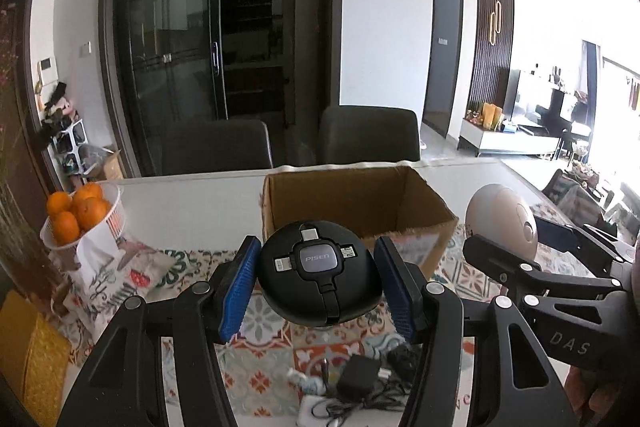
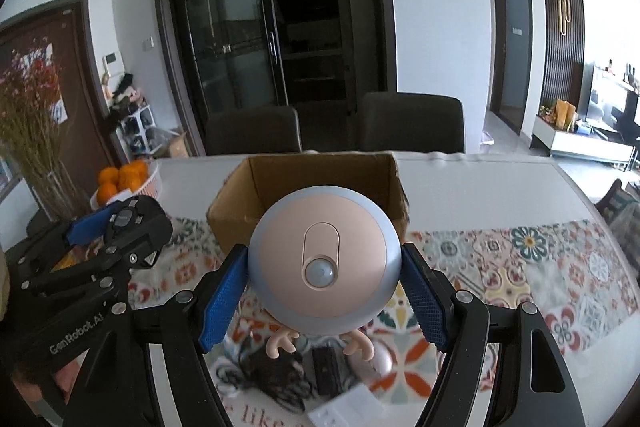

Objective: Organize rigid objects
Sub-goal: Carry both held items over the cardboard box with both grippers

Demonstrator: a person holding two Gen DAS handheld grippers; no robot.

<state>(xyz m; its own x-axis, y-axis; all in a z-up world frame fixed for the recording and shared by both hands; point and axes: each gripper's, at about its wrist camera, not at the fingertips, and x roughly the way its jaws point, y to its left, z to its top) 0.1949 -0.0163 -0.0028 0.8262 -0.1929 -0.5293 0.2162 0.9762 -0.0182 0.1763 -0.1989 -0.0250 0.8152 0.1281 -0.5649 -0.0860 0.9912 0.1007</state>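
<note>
My left gripper point(image 1: 318, 287) is shut on a round black PISEN cable reel point(image 1: 318, 273), held above the patterned cloth just in front of the open cardboard box point(image 1: 416, 203). My right gripper point(image 2: 324, 301) is shut on a round pink-and-blue sensor night light point(image 2: 324, 263) with small antlers, held in front of the same box point(image 2: 236, 195). Each gripper shows in the other's view: the right one with the light point(image 1: 502, 221) at right, the left one with the reel point(image 2: 124, 221) at left.
A white basket of oranges point(image 1: 112, 223) stands left of the box. A black charger with tangled cables point(image 1: 360, 379) and small white items lie on the patterned cloth point(image 2: 520, 267) below the grippers. Two dark chairs point(image 1: 216, 147) stand behind the table. Dried flowers point(image 2: 32, 131) are far left.
</note>
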